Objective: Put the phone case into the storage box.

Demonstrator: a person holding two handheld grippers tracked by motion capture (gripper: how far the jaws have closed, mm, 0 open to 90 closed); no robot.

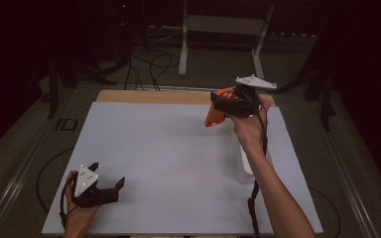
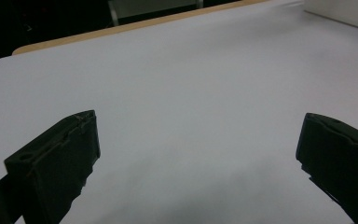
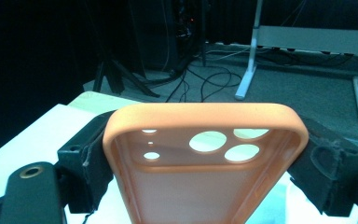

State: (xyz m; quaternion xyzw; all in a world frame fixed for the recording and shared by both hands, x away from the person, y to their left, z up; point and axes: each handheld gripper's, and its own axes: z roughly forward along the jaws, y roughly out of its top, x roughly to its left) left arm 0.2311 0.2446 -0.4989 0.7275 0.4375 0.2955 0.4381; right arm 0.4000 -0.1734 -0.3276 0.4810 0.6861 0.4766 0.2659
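Observation:
An orange phone case (image 1: pixel 214 113) hangs in the air over the far right part of the white board (image 1: pixel 178 148), with my right gripper (image 1: pixel 228 106) shut on it. In the right gripper view the case (image 3: pixel 200 163) sits between the two black jaws, camera holes at its top, inner side facing the camera. My left gripper (image 1: pixel 110 179) rests low at the near left corner of the board, open. In the left gripper view its jaws stand wide apart (image 2: pixel 198 154) with bare white board between them.
A white box (image 1: pixel 245 168) stands on the board under the right forearm. Beyond the board's wooden far edge (image 1: pixel 154 95) lie cables (image 1: pixel 154 67) on the floor and a white metal stand (image 1: pixel 223 34). Dark tripod legs (image 1: pixel 59 74) stand at the far left.

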